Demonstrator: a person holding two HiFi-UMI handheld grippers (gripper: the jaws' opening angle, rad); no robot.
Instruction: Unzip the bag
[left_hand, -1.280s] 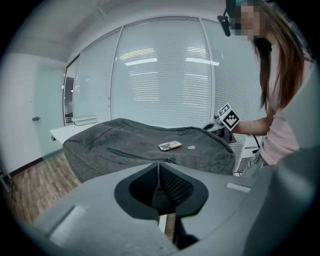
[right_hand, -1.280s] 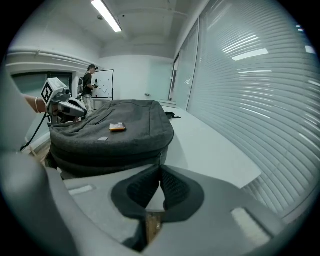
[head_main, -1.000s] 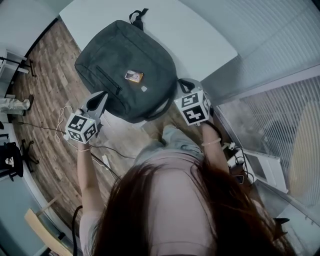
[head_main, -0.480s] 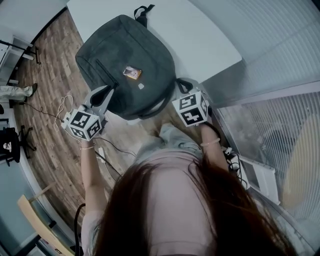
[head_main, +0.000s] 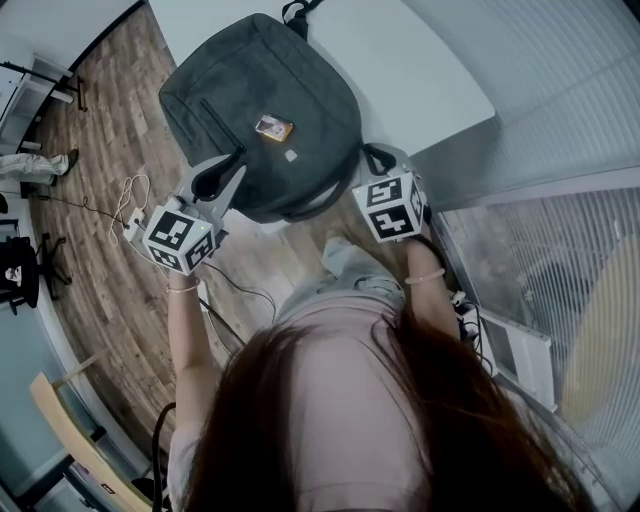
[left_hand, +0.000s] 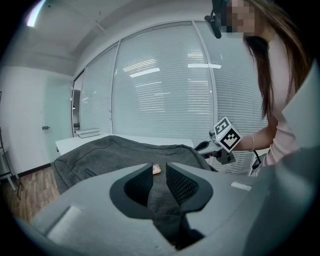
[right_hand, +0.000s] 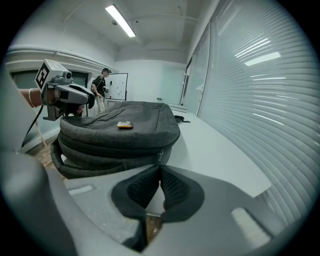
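Left gripper (left_hand: 159, 169) opening, bag (left_hand: 125, 150) seemingly between jaws

Left claw (left_hand: 159, 169): I've got its jaws apart, they've just been opening, pads pressing nothing.
Gap: grey bag (left_hand: 110, 152) fabric fills it.
Bag: lying on the white desk (left_hand: 70, 143).

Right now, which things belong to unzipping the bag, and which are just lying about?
For the job: grey bag; its zip pull.
Lying about: white cable on the floor; black chair; person in the background.
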